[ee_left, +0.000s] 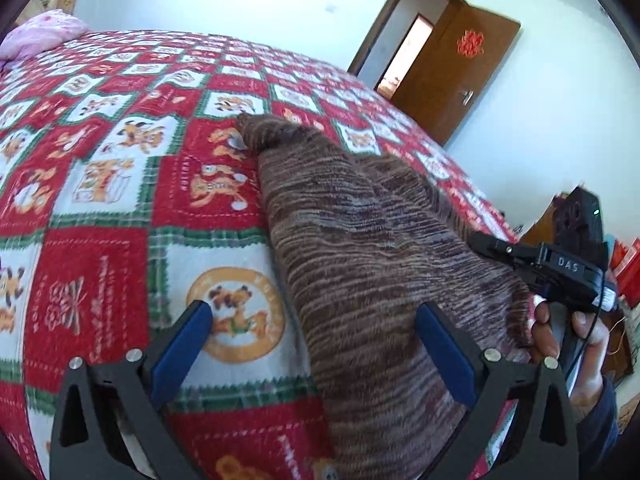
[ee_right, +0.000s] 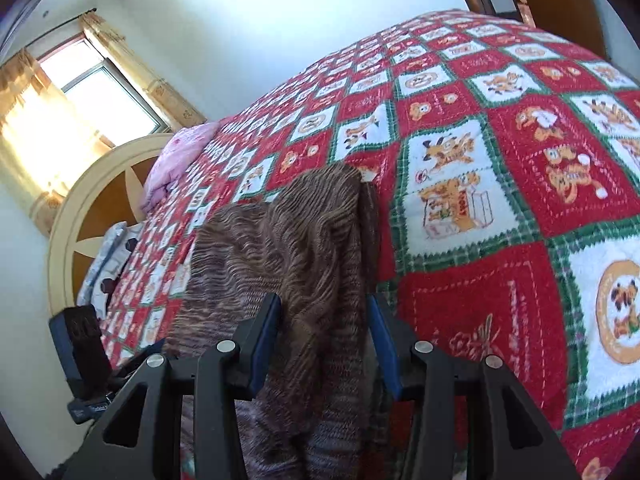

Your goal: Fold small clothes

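A brown striped knit garment (ee_left: 360, 240) lies lengthwise on the bed, its narrow end pointing away. My left gripper (ee_left: 316, 340) is wide open just above it; the right blue pad (ee_left: 444, 348) hangs over the cloth and the left pad over the quilt. A hand holds my right gripper (ee_left: 492, 246) at the garment's right edge. In the right wrist view the garment (ee_right: 304, 240) is rumpled and runs between the fingers of the right gripper (ee_right: 325, 344). Those jaws stand apart and do not pinch the cloth; a dark gap shows beside the right pad (ee_right: 384, 344).
A red, white and green patchwork quilt (ee_left: 120, 184) covers the bed. A pink pillow (ee_right: 176, 160) and a round headboard (ee_right: 92, 208) are at the bed's head, below a curtained window (ee_right: 92, 92). A brown door (ee_left: 452, 72) stands open beyond the far side.
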